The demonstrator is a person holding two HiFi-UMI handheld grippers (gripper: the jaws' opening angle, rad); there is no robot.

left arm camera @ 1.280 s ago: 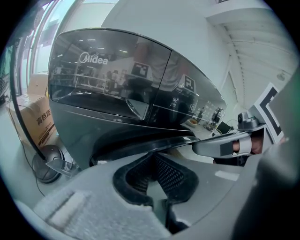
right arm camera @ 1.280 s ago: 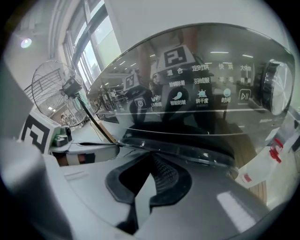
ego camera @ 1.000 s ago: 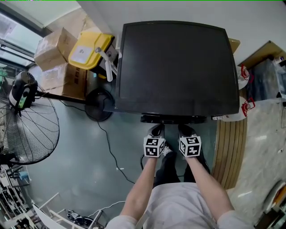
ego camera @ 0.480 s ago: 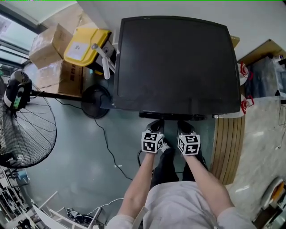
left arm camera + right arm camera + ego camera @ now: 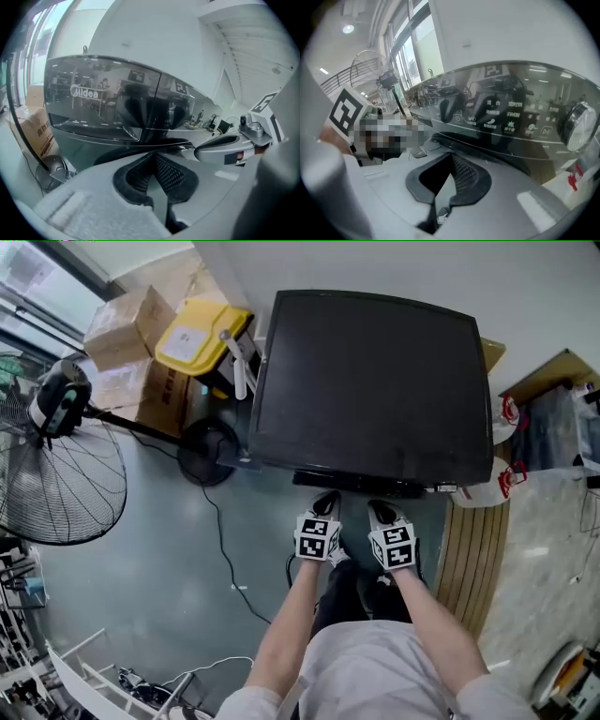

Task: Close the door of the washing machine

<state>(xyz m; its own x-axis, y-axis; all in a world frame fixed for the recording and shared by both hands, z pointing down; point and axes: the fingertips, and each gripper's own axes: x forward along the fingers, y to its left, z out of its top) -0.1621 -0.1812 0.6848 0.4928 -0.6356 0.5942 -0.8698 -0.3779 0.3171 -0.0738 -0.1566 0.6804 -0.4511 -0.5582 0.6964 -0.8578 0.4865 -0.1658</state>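
Both closed, empty: left hand-held gripper [image 5: 153, 161] sees the washing machine [image 5: 117, 117] logo [image 5: 85, 93], right hand-held gripper [image 5: 451, 159] its dial [image 5: 580, 125].

1. We look steeply down on a black, glossy-topped washing machine [image 5: 375, 381] set against a white wall.
2. Our left gripper [image 5: 326, 504] and right gripper [image 5: 379, 512], each carrying a marker cube, point side by side at its front edge, close to the dark rim [image 5: 361, 483] jutting out beneath it. We cannot tell whether they touch it.
3. Left of the machine stand a yellow plastic bin [image 5: 200, 338], brown cardboard boxes [image 5: 129, 326] and a black wire-cage pedestal fan [image 5: 66, 484].
4. A pale wooden slatted panel [image 5: 478, 549] lies at our right.
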